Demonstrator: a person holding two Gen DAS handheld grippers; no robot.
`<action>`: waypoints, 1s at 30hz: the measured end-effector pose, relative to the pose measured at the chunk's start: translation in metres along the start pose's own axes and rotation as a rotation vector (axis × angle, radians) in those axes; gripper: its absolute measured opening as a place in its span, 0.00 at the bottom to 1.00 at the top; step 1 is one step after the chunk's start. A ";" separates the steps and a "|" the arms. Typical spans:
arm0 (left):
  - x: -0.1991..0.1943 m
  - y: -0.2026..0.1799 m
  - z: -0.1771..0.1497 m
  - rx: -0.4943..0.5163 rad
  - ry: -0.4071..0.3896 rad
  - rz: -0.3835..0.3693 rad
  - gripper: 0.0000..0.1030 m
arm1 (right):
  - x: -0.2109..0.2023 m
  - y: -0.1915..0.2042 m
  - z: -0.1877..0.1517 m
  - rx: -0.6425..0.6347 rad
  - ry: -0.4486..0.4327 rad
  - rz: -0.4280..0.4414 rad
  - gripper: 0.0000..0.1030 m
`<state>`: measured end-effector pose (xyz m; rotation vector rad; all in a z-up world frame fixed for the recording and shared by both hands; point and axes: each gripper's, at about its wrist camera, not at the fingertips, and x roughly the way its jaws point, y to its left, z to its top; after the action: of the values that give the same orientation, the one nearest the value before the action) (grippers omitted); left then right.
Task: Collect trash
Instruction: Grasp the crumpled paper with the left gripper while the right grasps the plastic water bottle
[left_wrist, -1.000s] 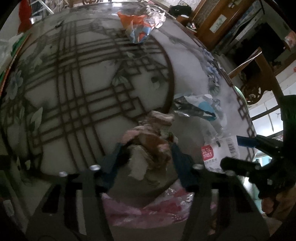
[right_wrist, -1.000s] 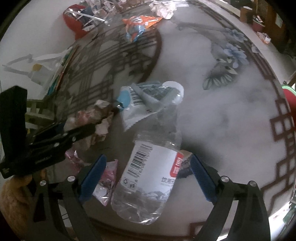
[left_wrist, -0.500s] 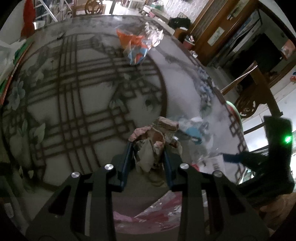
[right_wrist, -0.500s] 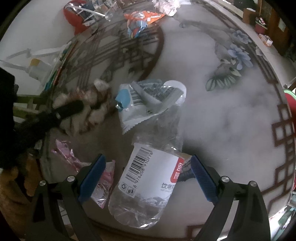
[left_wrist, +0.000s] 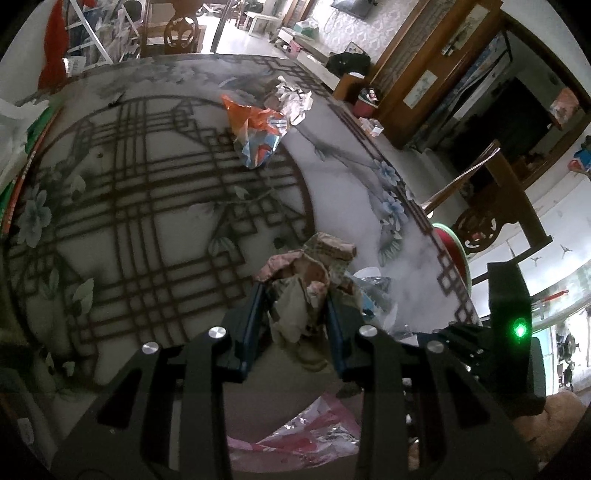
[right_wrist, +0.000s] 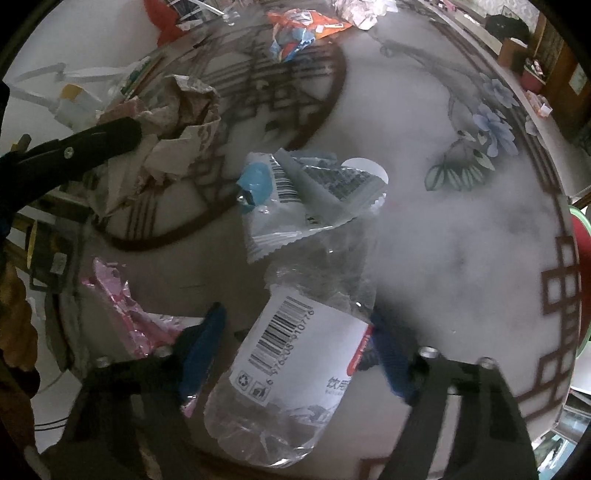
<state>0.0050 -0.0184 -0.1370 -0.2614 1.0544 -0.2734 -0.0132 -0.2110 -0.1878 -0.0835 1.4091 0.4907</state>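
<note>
My left gripper (left_wrist: 295, 317) is shut on a crumpled brown-and-pink paper wad (left_wrist: 310, 273) and holds it above the round patterned table (left_wrist: 155, 221); the wad also shows in the right wrist view (right_wrist: 177, 122). My right gripper (right_wrist: 295, 343) is open, its blue fingers on either side of a crushed clear plastic bottle (right_wrist: 291, 362) lying on the table. A white-and-blue wrapper (right_wrist: 295, 195) lies over the bottle's neck. A pink wrapper (right_wrist: 125, 306) lies at the near table edge.
An orange-and-blue snack bag (left_wrist: 258, 133) and crumpled white paper (left_wrist: 291, 99) lie at the table's far side. White plastic bags (right_wrist: 74, 96) sit at the left edge. Wooden chairs (left_wrist: 491, 206) and cabinets stand beyond the table on the right.
My left gripper closed on the paper wad and lifted it up off the table. My right gripper moved slightly forward around the bottle, still open.
</note>
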 end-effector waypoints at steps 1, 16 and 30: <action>0.001 0.000 0.000 -0.001 0.003 0.000 0.30 | 0.000 -0.001 0.000 0.001 0.001 -0.001 0.59; -0.007 0.002 0.012 -0.015 -0.025 -0.003 0.30 | -0.046 -0.026 0.027 0.047 -0.169 -0.050 0.49; -0.010 -0.011 0.025 -0.004 -0.061 -0.035 0.30 | -0.083 -0.038 0.044 0.058 -0.273 -0.088 0.37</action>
<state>0.0214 -0.0229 -0.1134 -0.2900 0.9906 -0.2931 0.0353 -0.2528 -0.1090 -0.0302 1.1456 0.3729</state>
